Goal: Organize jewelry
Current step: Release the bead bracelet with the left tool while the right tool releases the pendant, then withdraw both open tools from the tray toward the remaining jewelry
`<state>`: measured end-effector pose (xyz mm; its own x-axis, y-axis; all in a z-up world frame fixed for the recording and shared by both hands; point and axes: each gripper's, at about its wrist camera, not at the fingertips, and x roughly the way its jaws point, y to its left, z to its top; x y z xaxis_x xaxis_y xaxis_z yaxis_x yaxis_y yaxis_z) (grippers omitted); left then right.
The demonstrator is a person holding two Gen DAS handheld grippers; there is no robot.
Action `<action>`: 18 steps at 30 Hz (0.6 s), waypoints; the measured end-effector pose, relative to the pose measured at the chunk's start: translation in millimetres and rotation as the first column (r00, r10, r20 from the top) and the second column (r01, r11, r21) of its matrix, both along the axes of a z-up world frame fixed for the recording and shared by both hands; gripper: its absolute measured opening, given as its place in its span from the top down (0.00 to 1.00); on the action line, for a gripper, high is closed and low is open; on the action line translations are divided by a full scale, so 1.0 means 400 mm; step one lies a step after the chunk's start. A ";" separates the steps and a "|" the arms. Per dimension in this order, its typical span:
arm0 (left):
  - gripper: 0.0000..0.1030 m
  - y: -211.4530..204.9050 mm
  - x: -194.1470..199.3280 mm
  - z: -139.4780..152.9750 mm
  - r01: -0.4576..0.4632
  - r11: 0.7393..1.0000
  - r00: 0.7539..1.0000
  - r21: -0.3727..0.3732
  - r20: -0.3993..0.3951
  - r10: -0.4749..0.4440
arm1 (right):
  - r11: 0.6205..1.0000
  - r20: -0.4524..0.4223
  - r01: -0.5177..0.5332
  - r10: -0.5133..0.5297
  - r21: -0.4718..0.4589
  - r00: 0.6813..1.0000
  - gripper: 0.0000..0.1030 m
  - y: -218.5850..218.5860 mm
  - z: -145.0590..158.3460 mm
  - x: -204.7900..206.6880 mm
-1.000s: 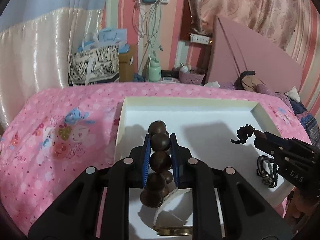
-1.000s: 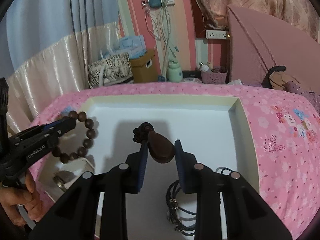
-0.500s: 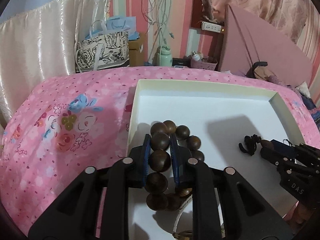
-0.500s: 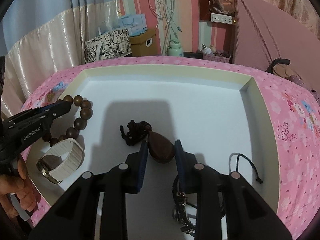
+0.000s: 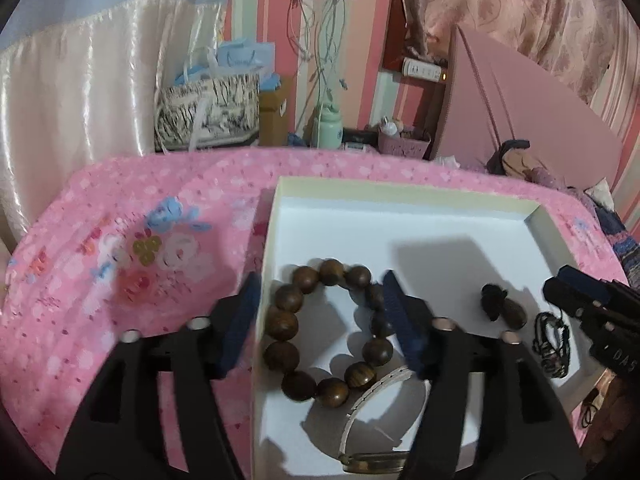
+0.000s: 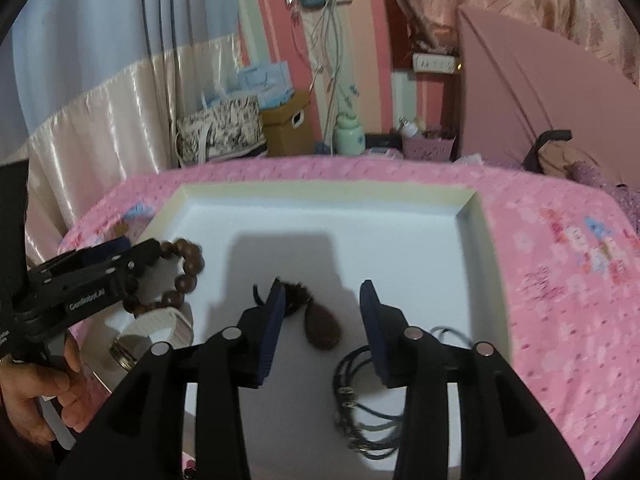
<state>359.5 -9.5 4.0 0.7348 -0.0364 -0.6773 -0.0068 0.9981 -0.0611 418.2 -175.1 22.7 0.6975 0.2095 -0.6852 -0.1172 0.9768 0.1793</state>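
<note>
A white tray [image 5: 440, 220] lies on a pink flowered bedspread. A brown wooden bead bracelet [image 5: 286, 324] lies flat at the tray's left side, between the fingers of my open left gripper [image 5: 322, 312]. A dark teardrop pendant with a knotted cord [image 6: 322, 324] lies in the tray between the fingers of my open right gripper [image 6: 322, 320]. The pendant also shows in the left wrist view [image 5: 510, 312]. A white-strapped watch [image 5: 372, 396] lies near the front left corner. A dark cord necklace [image 6: 360, 396] lies coiled at the front right.
The tray's raised rim [image 6: 484, 248] borders it on all sides. The pink bedspread [image 5: 120, 280] surrounds the tray. Bags, a box and a green bottle [image 6: 348, 136] stand behind the bed, with a pink headboard [image 6: 540, 80] at the right.
Both grippers have opened. The bead bracelet has dropped from the left gripper to lie flat in the tray. The pendant has left the right gripper and lies on the tray floor.
</note>
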 end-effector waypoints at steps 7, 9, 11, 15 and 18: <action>0.33 -0.008 -0.041 0.086 0.028 1.000 0.996 0.009 0.080 -0.028 | 0.997 0.104 0.041 -0.047 0.059 0.993 0.62 -0.100 0.123 -0.054; 0.33 -0.013 -0.061 0.117 0.021 0.999 0.994 0.026 0.102 -0.023 | 0.997 0.139 0.055 -0.063 0.058 0.988 0.62 -0.130 0.164 -0.088; 0.33 -0.014 -0.089 0.135 0.019 0.999 0.993 0.034 0.113 -0.022 | 0.997 0.158 0.051 -0.059 0.056 0.986 0.62 -0.149 0.183 -0.118; 0.33 -0.029 -0.168 0.145 0.041 0.995 0.993 0.092 0.106 -0.051 | 0.998 0.179 0.062 -0.064 0.016 0.982 0.60 -0.207 0.186 -0.216; 0.32 -0.008 -0.252 0.139 0.062 0.995 0.993 0.081 0.096 -0.069 | 0.993 0.191 0.115 -0.121 0.041 0.974 0.50 -0.266 0.164 -0.312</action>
